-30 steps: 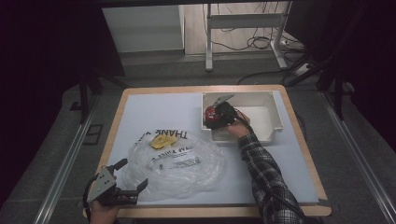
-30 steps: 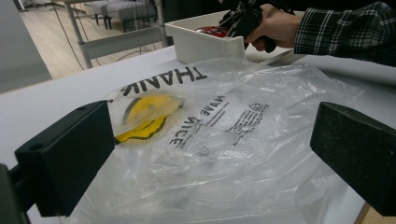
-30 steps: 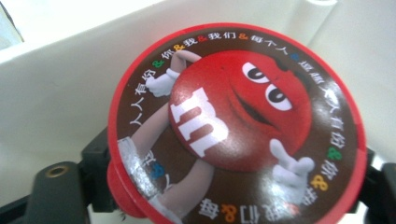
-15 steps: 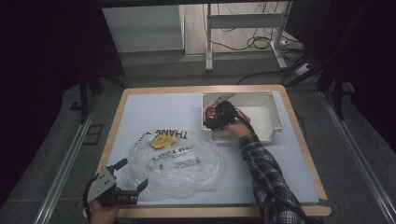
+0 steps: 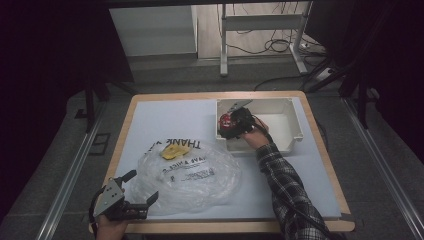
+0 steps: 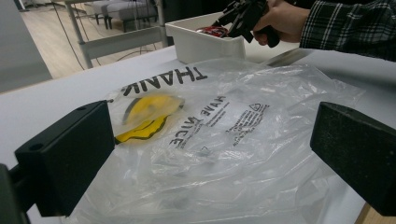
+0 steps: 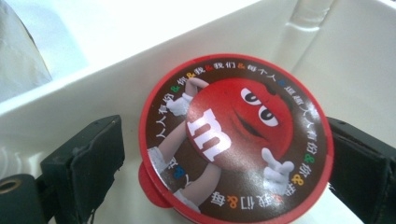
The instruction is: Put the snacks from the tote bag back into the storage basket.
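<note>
A round tub with a red rim and a red cartoon-candy lid [image 7: 236, 135] sits in the near-left corner of the white bin [image 5: 290, 125]. My right gripper [image 7: 224, 154] straddles it. Its jaws have just been opening: the left pad stands clear of the lid and the tub rests between them, unpressed. From above, the right gripper [image 5: 227, 125] reaches into the bin over the tub [image 5: 226, 120]. My left gripper [image 5: 142, 186] stands open at the table's front left, at the edge of a clear plastic bag [image 6: 224, 140] with nothing between its jaws.
The bag [image 5: 190, 172] carries black print and holds a yellow item [image 5: 174, 150] near its far side. The bin [image 6: 205, 44] stands on the pale table top [image 5: 150, 120] at the far right. A plaid sleeve [image 5: 285, 190] crosses the right half.
</note>
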`<state>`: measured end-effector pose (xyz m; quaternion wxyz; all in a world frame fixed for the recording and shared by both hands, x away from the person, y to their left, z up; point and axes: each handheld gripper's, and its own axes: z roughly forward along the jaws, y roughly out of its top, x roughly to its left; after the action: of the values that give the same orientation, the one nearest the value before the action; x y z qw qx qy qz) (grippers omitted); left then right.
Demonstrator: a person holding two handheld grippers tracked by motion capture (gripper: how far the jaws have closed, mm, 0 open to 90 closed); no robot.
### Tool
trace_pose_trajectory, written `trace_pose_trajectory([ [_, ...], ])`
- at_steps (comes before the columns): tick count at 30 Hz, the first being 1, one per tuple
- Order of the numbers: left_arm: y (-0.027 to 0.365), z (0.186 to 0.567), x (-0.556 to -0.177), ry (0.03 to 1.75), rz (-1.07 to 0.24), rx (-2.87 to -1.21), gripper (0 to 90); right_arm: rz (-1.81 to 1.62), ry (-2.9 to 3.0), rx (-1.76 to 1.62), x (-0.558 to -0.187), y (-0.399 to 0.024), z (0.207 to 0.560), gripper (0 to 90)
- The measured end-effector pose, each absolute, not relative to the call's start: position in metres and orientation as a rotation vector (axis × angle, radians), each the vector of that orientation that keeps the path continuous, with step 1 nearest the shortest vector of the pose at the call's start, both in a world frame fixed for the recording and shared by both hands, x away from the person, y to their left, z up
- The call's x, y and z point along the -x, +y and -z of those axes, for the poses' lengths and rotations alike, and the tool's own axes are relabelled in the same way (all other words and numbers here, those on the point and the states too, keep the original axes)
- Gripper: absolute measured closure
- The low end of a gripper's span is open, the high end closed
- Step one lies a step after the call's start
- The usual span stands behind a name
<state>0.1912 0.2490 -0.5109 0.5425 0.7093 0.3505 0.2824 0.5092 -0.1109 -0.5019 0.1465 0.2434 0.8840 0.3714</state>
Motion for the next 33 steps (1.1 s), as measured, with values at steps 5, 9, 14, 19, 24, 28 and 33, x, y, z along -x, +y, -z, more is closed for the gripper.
trace_pose_trajectory([
  [5,0.249,0.511,-0.191,0.831,-0.670,-1.686,0.0,-1.076,2.535,-0.684,-0.507,-0.111,0.499,4.3],
  [9,0.249,0.511,-0.191,0.832,-0.670,-1.685,0.0,-1.082,2.527,-0.681,-0.505,-0.111,0.497,4.0],
  [14,0.249,0.511,-0.191,0.833,-0.670,-1.686,0.0,-1.096,2.512,-0.679,-0.504,-0.112,0.495,3.5],
  [19,0.249,0.511,-0.191,0.833,-0.670,-1.685,0.0,-1.103,2.498,-0.676,-0.502,-0.115,0.492,3.2],
  [24,0.249,0.511,-0.191,0.832,-0.671,-1.686,0.0,-1.121,2.476,-0.684,-0.501,-0.119,0.489,2.9],
  [28,0.249,0.511,-0.191,0.833,-0.671,-1.686,0.0,-1.140,2.460,-0.686,-0.498,-0.120,0.486,2.5],
  [33,0.249,0.511,-0.191,0.832,-0.671,-1.687,0.0,-1.158,2.450,-0.685,-0.494,-0.122,0.483,2.3],
])
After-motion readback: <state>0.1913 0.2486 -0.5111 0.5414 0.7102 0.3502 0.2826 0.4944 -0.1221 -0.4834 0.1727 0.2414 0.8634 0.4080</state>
